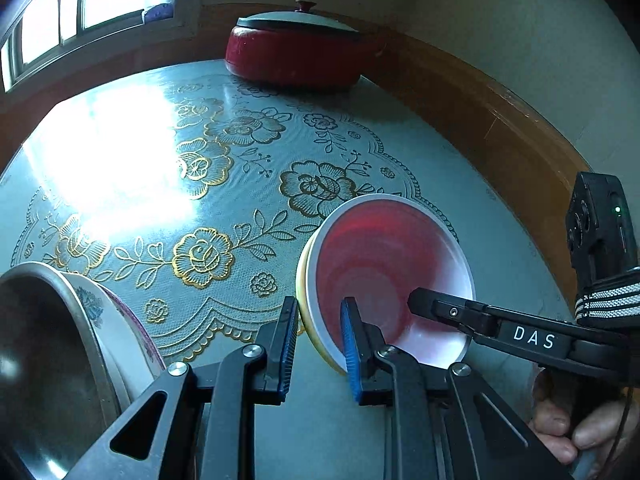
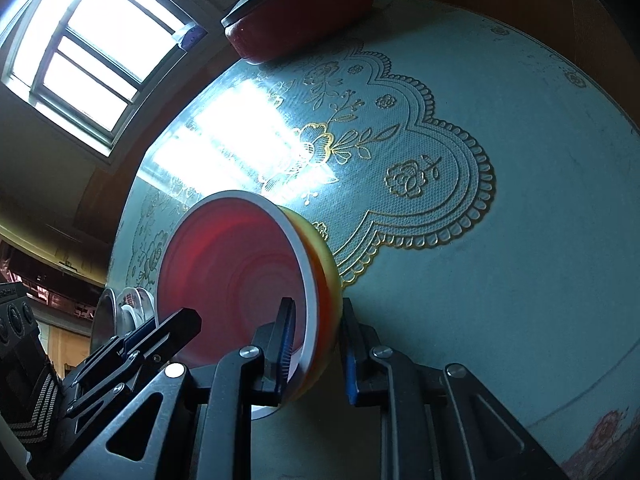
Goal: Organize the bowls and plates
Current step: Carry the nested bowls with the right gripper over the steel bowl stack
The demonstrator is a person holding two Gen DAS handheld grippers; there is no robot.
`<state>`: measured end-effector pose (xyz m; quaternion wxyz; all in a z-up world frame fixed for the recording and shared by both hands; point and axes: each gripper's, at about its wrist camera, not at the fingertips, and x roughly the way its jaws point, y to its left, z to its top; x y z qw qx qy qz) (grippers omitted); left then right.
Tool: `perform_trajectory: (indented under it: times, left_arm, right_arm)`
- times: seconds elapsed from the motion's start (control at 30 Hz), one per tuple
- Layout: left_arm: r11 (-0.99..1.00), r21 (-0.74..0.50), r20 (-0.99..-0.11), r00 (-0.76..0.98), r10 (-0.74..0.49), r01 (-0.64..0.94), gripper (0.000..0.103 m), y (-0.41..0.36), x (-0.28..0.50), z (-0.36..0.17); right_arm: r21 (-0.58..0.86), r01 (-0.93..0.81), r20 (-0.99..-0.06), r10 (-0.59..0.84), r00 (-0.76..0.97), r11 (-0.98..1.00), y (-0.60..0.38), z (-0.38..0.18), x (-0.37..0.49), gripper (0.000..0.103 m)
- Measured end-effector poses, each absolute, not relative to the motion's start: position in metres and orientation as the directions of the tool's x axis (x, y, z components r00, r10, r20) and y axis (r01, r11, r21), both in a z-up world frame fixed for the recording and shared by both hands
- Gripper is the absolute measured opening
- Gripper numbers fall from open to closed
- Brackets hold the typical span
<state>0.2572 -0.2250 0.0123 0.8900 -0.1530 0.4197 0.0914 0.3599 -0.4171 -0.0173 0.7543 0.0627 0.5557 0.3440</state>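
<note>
Two grippers on one red bowl [image 1: 384, 264], tilted above tabletop [image 1: 248, 364] near edge: left gripper [image 1: 320, 344] jaws apart astride rim; right gripper [image 2: 316, 344] likewise straddling rim, contact unclear.

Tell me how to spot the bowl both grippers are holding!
Find the round table with gold flowers. On its near side, a tilted bowl is straddled by both grippers. It is red inside with a white rim, unlike the metal bowl beside it.
</note>
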Motion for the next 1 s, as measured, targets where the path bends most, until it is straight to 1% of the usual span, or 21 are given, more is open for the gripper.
perform_trajectory:
  times: [0.43,0.67,1.0]
  left_arm:
    - [0.965,-0.176,-0.723,0.691,0.006,-0.192,0.021,-0.216,0.232,0.032]
    - [0.970,-0.179,-0.698,0.716,-0.008,-0.164,0.021,-0.201,0.211,0.042]
    - [0.980,-0.172,-0.674,0.737,-0.044,-0.098,0.021,-0.189,0.184,0.049]
  right_arm:
    - [0.490,-0.407,-0.766,0.604,0.222,0.771,-0.417,0.009,0.318,0.020]
    - [0.485,-0.413,-0.751,0.609,0.254,0.770,-0.405,0.023,0.292,0.020]
    - [0.480,-0.387,-0.748,0.598,0.290,0.787,-0.395,0.026,0.258,0.020]
